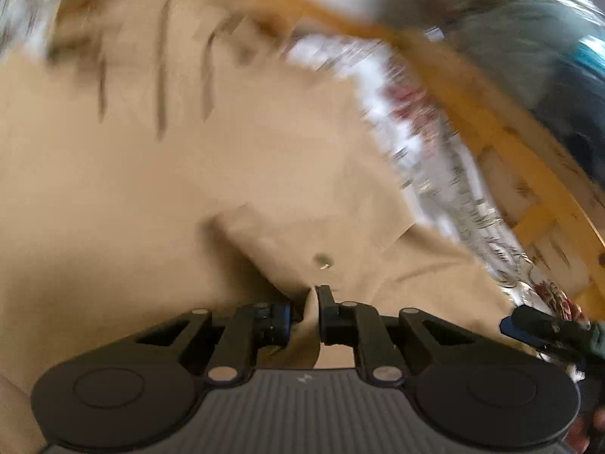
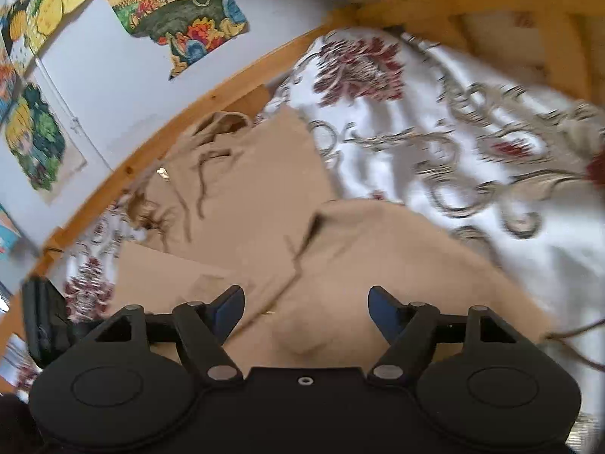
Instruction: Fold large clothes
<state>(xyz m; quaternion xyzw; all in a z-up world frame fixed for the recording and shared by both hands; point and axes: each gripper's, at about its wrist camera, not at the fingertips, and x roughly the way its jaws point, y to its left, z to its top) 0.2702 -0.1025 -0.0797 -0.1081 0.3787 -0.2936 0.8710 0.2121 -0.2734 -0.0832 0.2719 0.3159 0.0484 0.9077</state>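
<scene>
Left gripper (image 1: 311, 304) pinching fold of tan garment (image 1: 189, 174); floral bedsheet (image 1: 427, 151), wooden frame (image 1: 491, 121) blurred; right gripper (image 1: 544, 327) at edge.

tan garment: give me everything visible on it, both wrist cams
The tan garment is a large, plain beige piece of soft woven-looking cloth, spread mostly flat on the floral bedsheet inside a wooden bed frame. Its far end is bunched, with loose drawstrings; nearer layers overlap in folds. A small round button or snap shows near one edge. The left gripper is shut on a pinched ridge of it; the right gripper hovers open above it.
</scene>
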